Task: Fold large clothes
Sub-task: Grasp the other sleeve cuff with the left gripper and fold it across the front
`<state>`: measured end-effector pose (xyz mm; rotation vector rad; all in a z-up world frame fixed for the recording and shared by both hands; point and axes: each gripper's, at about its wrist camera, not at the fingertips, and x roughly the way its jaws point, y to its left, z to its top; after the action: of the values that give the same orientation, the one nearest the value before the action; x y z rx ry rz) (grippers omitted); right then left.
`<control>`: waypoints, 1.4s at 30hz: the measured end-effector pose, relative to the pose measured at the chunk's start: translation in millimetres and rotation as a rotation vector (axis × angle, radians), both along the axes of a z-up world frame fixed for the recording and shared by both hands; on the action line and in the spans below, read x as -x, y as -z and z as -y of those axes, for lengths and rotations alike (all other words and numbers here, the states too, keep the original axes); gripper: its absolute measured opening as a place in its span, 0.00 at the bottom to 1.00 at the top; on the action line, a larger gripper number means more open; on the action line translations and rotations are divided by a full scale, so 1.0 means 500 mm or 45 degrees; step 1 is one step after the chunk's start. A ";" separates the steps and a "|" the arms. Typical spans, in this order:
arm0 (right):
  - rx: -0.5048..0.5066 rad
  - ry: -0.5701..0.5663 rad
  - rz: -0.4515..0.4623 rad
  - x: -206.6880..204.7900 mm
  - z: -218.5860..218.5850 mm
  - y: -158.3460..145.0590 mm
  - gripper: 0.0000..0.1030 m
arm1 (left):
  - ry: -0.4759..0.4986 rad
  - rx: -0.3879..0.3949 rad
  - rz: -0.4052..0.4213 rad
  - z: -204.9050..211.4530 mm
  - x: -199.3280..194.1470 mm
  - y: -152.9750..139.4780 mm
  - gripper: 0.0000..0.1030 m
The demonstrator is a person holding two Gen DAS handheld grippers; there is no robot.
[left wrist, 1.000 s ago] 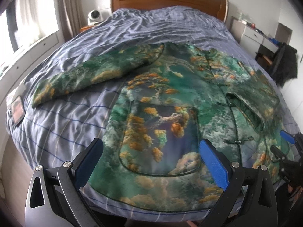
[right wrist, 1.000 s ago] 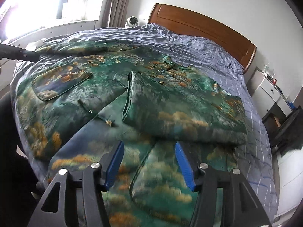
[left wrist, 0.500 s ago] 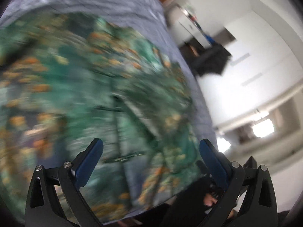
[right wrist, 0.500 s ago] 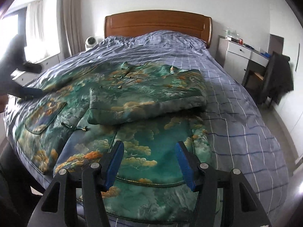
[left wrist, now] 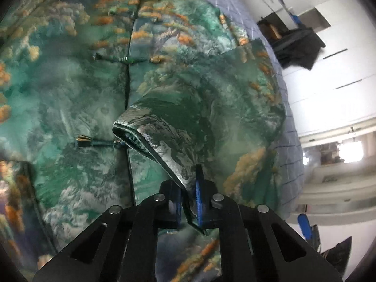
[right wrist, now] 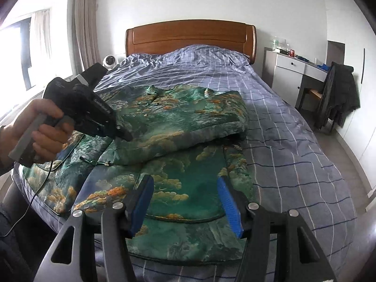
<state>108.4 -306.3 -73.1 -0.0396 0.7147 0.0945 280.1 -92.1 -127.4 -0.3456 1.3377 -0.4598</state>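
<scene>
Pinching the cuff edge of the folded-in sleeve (left wrist: 188, 127), my left gripper (left wrist: 188, 202) has its jaws clenched on that green brocade, the fabric running right between the blue pads; my right gripper (right wrist: 185, 202) hangs with its jaws released and wide apart above the hem end, touching nothing that I can see.

The jacket (right wrist: 178, 127) lies spread on the bed (right wrist: 293, 155), front up, collar toward the headboard (right wrist: 190, 37), frog buttons (left wrist: 122, 59) closed down the middle; it sits on the left half of the checked duvet, its hem near the foot edge.

As I judge it, the fold is only begun; one sleeve is laid across the chest, forming a thick band over the body, and that much looks done; the other sleeve I cannot make out here, hidden behind my left hand (right wrist: 42, 131) and its tool. Left to do, I think: settle this cuff flat, bring in the other side, then double the long body up from hem toward collar; the patch pocket (right wrist: 181, 195) end lies unfolded yet.
</scene>
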 end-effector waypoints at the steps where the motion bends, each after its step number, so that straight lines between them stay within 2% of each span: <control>1: -0.004 0.009 -0.003 -0.001 0.006 -0.002 0.56 | 0.023 -0.032 0.043 0.008 0.000 -0.024 0.06; 4: -0.003 0.023 0.000 -0.006 0.019 -0.013 0.56 | 0.079 -0.095 0.188 0.023 -0.023 -0.100 0.06; 7: -0.003 0.028 0.017 -0.024 0.042 -0.034 0.56 | 0.064 -0.168 0.340 0.020 -0.113 -0.173 0.06; 9: 0.001 0.029 0.034 -0.046 0.059 -0.051 0.56 | 0.029 -0.146 0.354 0.004 -0.179 -0.189 0.06; 11: 0.023 0.030 0.053 -0.072 0.074 -0.068 0.56 | -0.012 -0.142 0.342 -0.017 -0.249 -0.178 0.06; 13: 0.053 0.022 0.084 -0.108 0.091 -0.090 0.56 | -0.036 -0.183 0.317 -0.028 -0.290 -0.136 0.07; 16: 0.067 -0.005 0.083 -0.173 0.110 -0.101 0.56 | -0.054 -0.237 0.204 -0.059 -0.310 -0.041 0.09; 18: 0.059 -0.021 0.054 -0.224 0.121 -0.097 0.56 | -0.072 -0.236 0.160 -0.069 -0.312 -0.002 0.15; 20: 0.030 -0.047 -0.019 -0.309 0.138 -0.081 0.56 | -0.102 -0.244 0.159 -0.077 -0.309 0.012 0.27; 21: 0.013 -0.054 -0.052 -0.353 0.145 -0.071 0.56 | -0.108 -0.249 0.164 -0.078 -0.309 0.017 0.29; 27: -0.074 -0.061 -0.186 -0.602 0.153 -0.007 0.56 | -0.072 -0.333 0.184 -0.063 -0.329 0.055 0.31; 31: -0.095 -0.058 -0.321 -0.749 0.120 0.092 0.52 | -0.066 -0.365 0.212 -0.057 -0.321 0.081 0.34; 34: -0.090 -0.040 -0.494 -0.798 0.104 0.186 0.52 | -0.062 -0.364 0.233 -0.059 -0.320 0.087 0.35; 35: -0.073 -0.044 -0.504 -0.802 0.099 0.200 0.52 | -0.059 -0.364 0.240 -0.058 -0.320 0.088 0.35; 39: -0.048 -0.051 -0.474 -0.786 0.094 0.185 0.52 | -0.053 -0.365 0.270 -0.057 -0.318 0.092 0.35; 42: -0.047 -0.087 -0.461 -0.738 0.096 0.148 0.52 | -0.055 -0.375 0.289 -0.057 -0.307 0.088 0.35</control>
<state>477.3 -354.3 -147.3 -0.0115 1.0735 0.1832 433.8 -63.8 -171.5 -0.0749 1.1535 -0.2519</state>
